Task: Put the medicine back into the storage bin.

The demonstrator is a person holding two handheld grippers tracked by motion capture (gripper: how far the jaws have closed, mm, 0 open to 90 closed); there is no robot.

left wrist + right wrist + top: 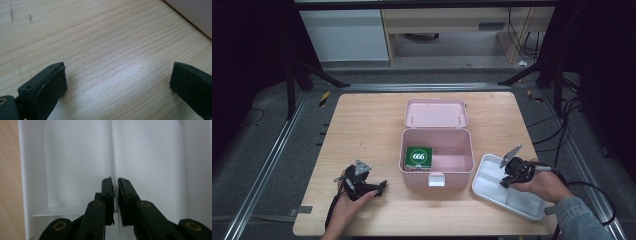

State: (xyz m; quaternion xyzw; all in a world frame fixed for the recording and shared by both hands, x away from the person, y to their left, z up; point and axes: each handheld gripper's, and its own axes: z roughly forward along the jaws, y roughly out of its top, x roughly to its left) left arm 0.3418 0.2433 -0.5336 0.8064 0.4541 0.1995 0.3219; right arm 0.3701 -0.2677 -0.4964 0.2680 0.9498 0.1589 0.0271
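A pink box (462,172) stands open at the table's middle, its lid (436,113) leaning back. A green packet marked 666 (418,156) lies in the box's left half. To its right lies a white divided tray (492,195). My right gripper (505,183) hovers over that tray; in the right gripper view the right gripper (116,181) has its jaws almost together, a thin slit between them, lined up with the tray's divider ridge (113,150). My left gripper (382,187) rests on the wood left of the box, and in its own view the left gripper (117,72) stands wide open with nothing in it.
The wooden table (362,125) has bare wood left of and in front of the box. A corner of the pink box (197,15) shows at the upper right of the left gripper view. Cables trail off the table's right edge (562,145).
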